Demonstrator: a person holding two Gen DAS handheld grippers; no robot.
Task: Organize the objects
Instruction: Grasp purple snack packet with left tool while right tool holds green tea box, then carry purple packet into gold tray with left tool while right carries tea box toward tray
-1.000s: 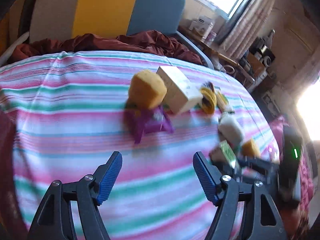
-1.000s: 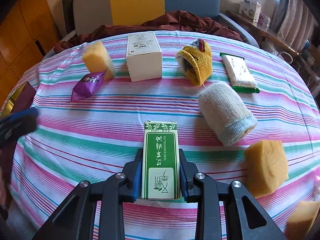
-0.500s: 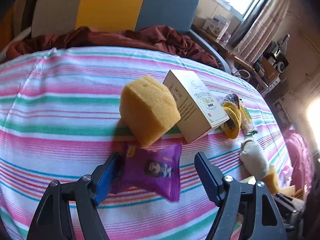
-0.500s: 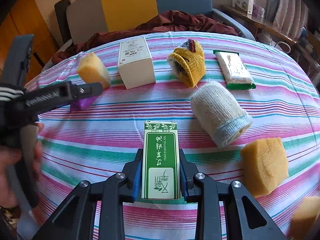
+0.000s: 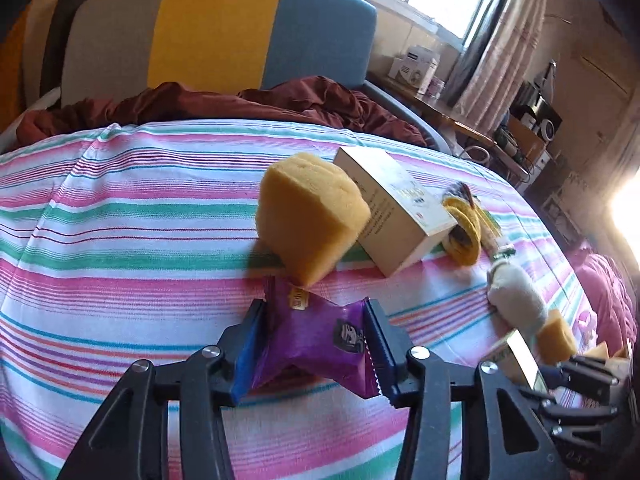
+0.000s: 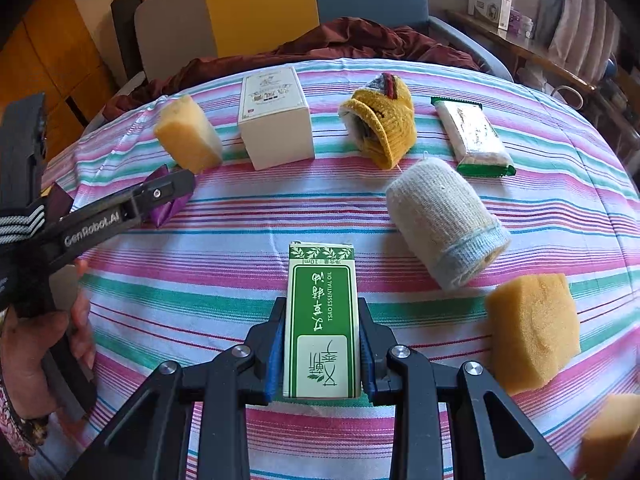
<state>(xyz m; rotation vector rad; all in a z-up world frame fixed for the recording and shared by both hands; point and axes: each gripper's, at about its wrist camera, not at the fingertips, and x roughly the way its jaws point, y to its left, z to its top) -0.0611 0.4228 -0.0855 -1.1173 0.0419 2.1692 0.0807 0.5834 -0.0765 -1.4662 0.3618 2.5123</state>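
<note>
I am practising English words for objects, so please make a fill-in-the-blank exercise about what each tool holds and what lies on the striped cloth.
1. The left tool is closed on a snack packet whose colour is ____.
2. The right tool grips a green and white ____ printed with the words ESSENTIAL OIL.
3. Between the yellow sponge and the yellow knitted item stands a white ____.
4. The rolled bandage lies on the striped ____.

Missing words: purple; box; box; cloth

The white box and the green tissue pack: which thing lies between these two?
In the right wrist view, the yellow knitted sock lies between the white box and the green tissue pack, apart from both.
</note>
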